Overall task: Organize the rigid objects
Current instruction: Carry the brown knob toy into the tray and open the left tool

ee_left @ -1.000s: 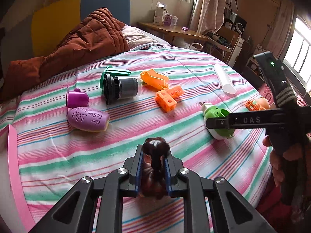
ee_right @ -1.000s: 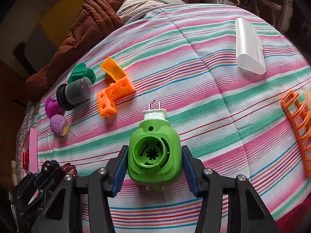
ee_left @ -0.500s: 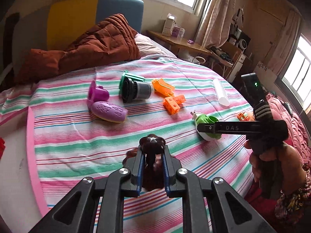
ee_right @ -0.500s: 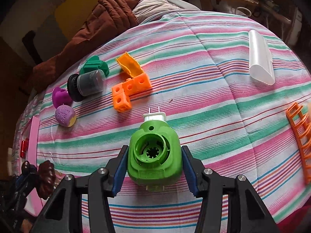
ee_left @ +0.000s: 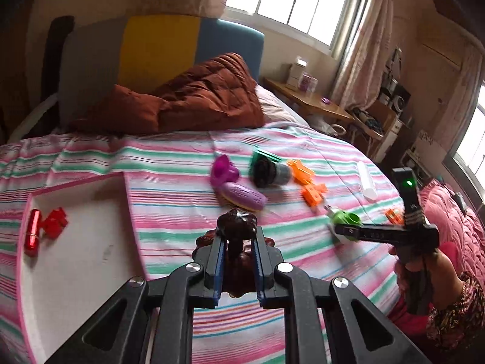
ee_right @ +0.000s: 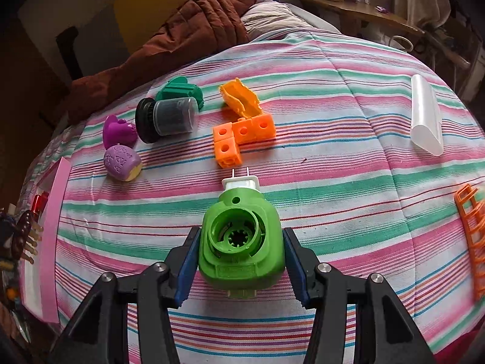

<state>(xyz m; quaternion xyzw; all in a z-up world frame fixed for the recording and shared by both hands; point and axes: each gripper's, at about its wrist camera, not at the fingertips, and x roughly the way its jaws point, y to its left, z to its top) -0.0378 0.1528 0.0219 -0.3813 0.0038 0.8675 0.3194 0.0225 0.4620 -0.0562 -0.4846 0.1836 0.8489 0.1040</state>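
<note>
The striped bed cover [ee_right: 333, 157] fills both views, its near edge cut off behind the gripper bodies. At its far end a brown quilt [ee_left: 194, 97] is heaped, hiding the pillow except for a pale corner. A pink-rimmed white tray [ee_left: 75, 242] lies on the left, its near end running out of the left wrist view; in the right wrist view only a strip of its rim shows. Inside, at its far left, rest a red cylinder [ee_left: 31, 232] and a red block piece [ee_left: 56, 221], touching.

The left gripper [ee_left: 238, 261] is clamped narrow on a dark brown hair clip [ee_left: 236, 223], whose lower part is hidden between the blue pads. The right gripper [ee_right: 241, 261] holds a green plug-in device [ee_right: 241, 242] by its sides, white prongs pointing far, just above the cover; seen from the left wrist, it is blurred, and the lettering on that gripper's side cannot be read.

Mid-bed lie a clear white tube [ee_right: 424, 118] on the right, a black-lidded jar [ee_right: 168, 118] with a teal piece [ee_right: 180, 91] partly behind it, orange linked cubes [ee_right: 242, 136], an orange scoop-like piece [ee_right: 239, 97], and a purple heart cup [ee_right: 118, 130] touching a purple capsule [ee_right: 121, 162]. An orange ladder-like rack [ee_right: 473, 236] is cut off at the right edge. The boxes on the far desk are too small to read
</note>
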